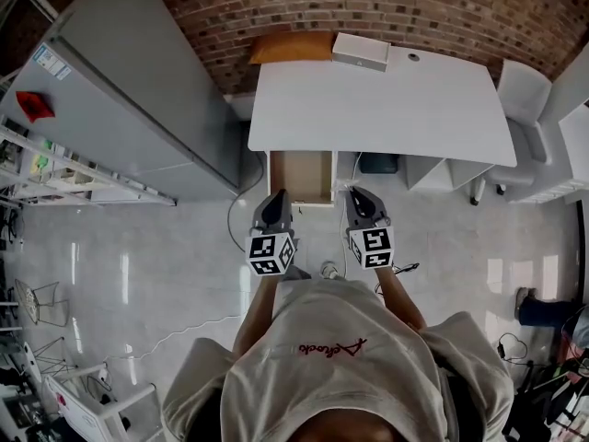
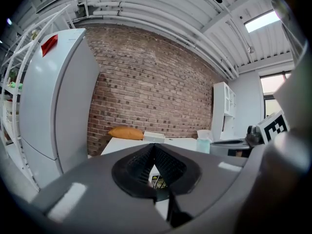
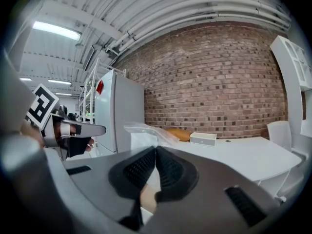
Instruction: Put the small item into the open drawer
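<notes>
Gripping what seems a clear bag point(image 3: 146, 133), the right hand-held gripper point(image 3: 155, 150) could be opened early, short of the open drawer point(image 1: 299, 175); the left hand-held gripper point(image 2: 154, 147) is shut.

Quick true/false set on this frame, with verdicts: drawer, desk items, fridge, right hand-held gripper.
1. The drawer under the white desk is open. True.
2. The orange cushion lies on the floor by the person's feet. False: it sits at the desk's far edge, against the brick wall.
3. A white box rests on the desk near the wall. True.
4. The right hand-held gripper is open and empty. False: its jaws are together on a clear plastic bag.
5. The grey fridge stands on the right gripper's side of the desk. False: it stands on the side of the left hand-held gripper.
</notes>
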Motion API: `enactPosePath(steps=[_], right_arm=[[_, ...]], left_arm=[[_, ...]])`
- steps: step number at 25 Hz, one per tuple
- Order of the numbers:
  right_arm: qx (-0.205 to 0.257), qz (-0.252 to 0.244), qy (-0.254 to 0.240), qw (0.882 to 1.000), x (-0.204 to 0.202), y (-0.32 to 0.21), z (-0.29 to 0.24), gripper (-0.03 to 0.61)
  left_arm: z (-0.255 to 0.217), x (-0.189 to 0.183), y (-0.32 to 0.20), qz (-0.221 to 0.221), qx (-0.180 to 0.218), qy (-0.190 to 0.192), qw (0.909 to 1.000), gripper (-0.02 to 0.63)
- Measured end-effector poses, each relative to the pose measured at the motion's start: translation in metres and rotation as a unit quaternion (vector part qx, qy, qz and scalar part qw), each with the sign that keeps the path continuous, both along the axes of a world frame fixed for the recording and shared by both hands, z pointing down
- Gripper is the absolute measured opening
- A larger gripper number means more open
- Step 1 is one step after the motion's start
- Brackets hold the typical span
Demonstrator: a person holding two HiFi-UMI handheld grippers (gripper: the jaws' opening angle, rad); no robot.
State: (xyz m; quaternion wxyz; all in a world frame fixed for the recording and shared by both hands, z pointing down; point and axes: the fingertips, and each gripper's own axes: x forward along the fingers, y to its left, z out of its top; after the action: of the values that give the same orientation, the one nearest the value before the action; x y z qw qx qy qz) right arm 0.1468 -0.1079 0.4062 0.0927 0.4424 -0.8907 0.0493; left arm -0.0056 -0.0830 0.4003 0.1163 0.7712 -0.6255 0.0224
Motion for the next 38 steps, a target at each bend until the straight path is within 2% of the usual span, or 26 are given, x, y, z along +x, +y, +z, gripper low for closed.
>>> enactPosePath(steps=[12, 17, 26, 33, 38], right_arm=[[-0.026, -0.015, 0.012, 0.999, -0.001, -0.004, 0.017, 0.014], [-0.039, -0.02, 0.016, 0.999, -0.004, -0.003, 0.029, 0.014], [-0.036, 0.001, 0.006, 0.999, -0.022, -0.02, 0.024, 0.013], [-0.035, 0.027, 0.022, 0.999, -0.041, -0.041, 0.026, 0.013], [-0.039, 0.057, 0.034, 0.997, -0.071, -0.059, 0.032, 0.013]], left_arm=[[0.011, 0.0, -0.006, -0.017, -0.016, 0.01, 0.9997, 0.008], [0.023, -0.008, -0.001, -0.024, -0.029, -0.002, 0.9993, 0.008], [0.022, -0.046, -0.018, -0.024, -0.025, -0.026, 0.9991, 0.008], [0.025, -0.072, -0.048, -0.001, -0.021, -0.018, 0.9996, 0.008], [0.038, -0.105, -0.069, 0.027, -0.03, -0.007, 0.9992, 0.008]])
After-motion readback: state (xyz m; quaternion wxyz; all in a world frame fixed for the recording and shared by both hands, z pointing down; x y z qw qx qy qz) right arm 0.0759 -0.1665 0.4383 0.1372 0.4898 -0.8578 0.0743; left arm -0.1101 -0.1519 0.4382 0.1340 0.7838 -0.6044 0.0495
